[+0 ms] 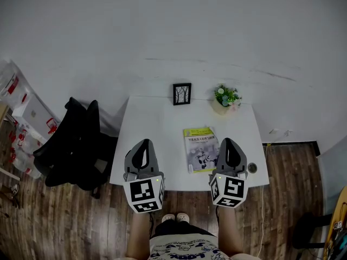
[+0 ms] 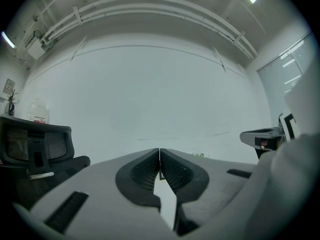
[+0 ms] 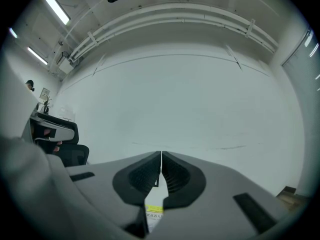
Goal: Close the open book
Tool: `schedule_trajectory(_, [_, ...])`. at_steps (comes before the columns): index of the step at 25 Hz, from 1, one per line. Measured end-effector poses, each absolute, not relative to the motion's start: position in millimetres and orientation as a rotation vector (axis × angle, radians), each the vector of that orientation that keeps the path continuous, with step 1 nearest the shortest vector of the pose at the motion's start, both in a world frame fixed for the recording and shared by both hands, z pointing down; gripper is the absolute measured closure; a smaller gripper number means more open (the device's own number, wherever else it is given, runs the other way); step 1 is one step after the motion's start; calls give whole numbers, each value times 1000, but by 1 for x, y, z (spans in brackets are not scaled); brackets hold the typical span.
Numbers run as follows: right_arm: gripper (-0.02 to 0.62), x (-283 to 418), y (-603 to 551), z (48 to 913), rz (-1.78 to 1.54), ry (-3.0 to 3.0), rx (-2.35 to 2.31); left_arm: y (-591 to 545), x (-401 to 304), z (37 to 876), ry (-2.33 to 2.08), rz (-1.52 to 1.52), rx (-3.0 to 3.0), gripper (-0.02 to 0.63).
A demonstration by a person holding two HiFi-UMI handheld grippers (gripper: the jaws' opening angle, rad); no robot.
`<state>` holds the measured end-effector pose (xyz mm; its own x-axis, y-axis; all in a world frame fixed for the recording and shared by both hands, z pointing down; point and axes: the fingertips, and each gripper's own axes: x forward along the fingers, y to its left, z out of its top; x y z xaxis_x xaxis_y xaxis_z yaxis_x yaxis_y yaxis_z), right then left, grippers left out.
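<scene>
**Both tongs held shut at the counter's near edge**

The left tongs [image 1: 143,143] are held over the near left edge of the counter [image 1: 157,123], jaws pressed together with nothing between them. The right tongs [image 1: 229,141] are held over its near right edge, jaws likewise together and empty. A black chair [image 1: 76,145] is seen on the wooden floor [image 1: 65,221] just off the counter's left side. The book [image 1: 200,148] is laid flat on the counter's near right part, closed and cover up, one corner overlapped by the right tongs. A framed picture [image 1: 181,93] is stood at the counter's far edge, a small potted plant [image 1: 226,97] at its far right corner, and a small round thing [image 1: 252,168] at its near right corner.
</scene>
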<state>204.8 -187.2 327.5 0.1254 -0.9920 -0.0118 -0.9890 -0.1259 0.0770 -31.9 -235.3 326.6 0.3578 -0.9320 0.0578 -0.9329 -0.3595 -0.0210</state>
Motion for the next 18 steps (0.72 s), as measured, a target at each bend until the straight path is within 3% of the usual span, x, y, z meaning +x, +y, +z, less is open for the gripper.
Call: schedule_trajectory(18, [563, 204, -188, 328, -78, -2049, 2331, -238, -33, 326, -1767, 94, 2576, 583])
